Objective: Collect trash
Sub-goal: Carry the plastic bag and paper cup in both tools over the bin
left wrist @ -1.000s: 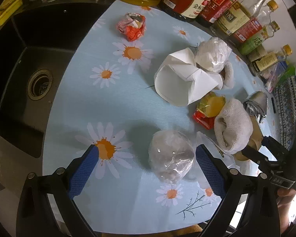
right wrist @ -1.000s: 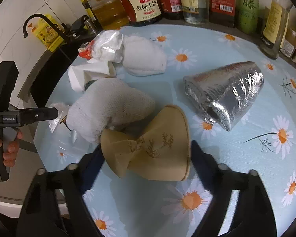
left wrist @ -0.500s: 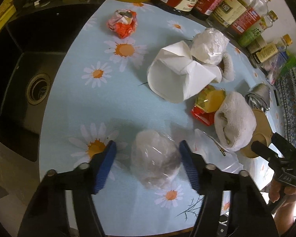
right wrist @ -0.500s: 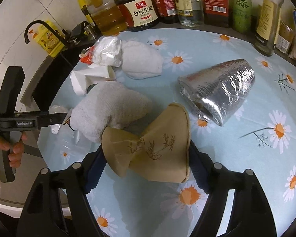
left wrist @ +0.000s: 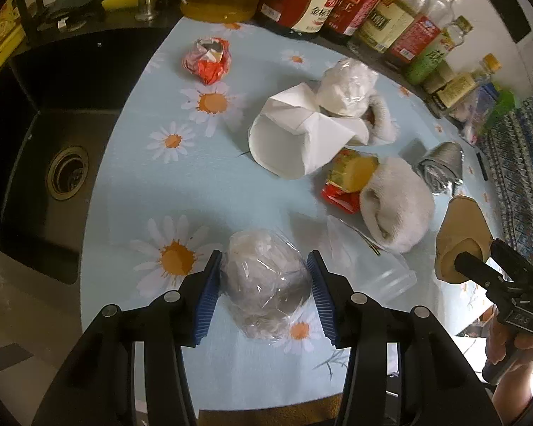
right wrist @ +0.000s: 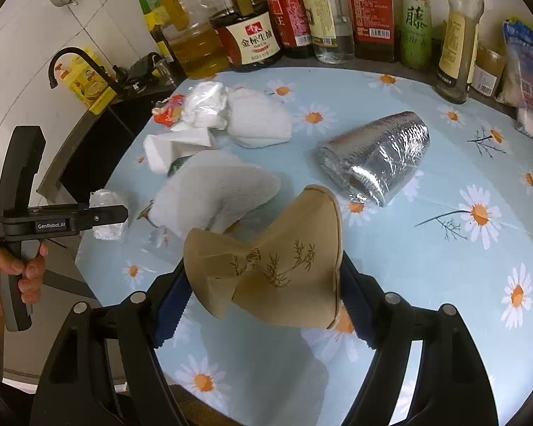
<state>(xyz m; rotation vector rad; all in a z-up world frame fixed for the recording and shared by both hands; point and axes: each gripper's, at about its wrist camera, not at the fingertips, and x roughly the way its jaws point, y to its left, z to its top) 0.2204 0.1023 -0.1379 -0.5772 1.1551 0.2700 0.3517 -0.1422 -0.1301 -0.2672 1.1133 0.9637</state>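
My left gripper [left wrist: 264, 289] is shut on a clear plastic bag ball [left wrist: 264, 280] near the front edge of the daisy tablecloth [left wrist: 152, 177]. My right gripper [right wrist: 263, 301] is shut on a crumpled tan paper cup [right wrist: 277, 259] and holds it a little above the cloth. That cup also shows at the right of the left wrist view [left wrist: 460, 238]. Other trash lies around: a red wrapper [left wrist: 208, 58], a white paper cup [left wrist: 295, 142], a yellow-red packet [left wrist: 351, 177], a foil cone [right wrist: 376, 152], a flat clear plastic piece [left wrist: 369, 255].
A black sink [left wrist: 46, 149] lies left of the cloth. Sauce and oil bottles [right wrist: 302, 14] line the back edge. Two white towels [right wrist: 216, 191] [right wrist: 259, 120] and a plastic-wrapped white wad [left wrist: 348, 88] lie mid-cloth. The left gripper's handle [right wrist: 21, 220] shows in the right wrist view.
My left jaws have closed in onto the plastic bag ball. My right jaws have closed onto the tan cup and raised it slightly.
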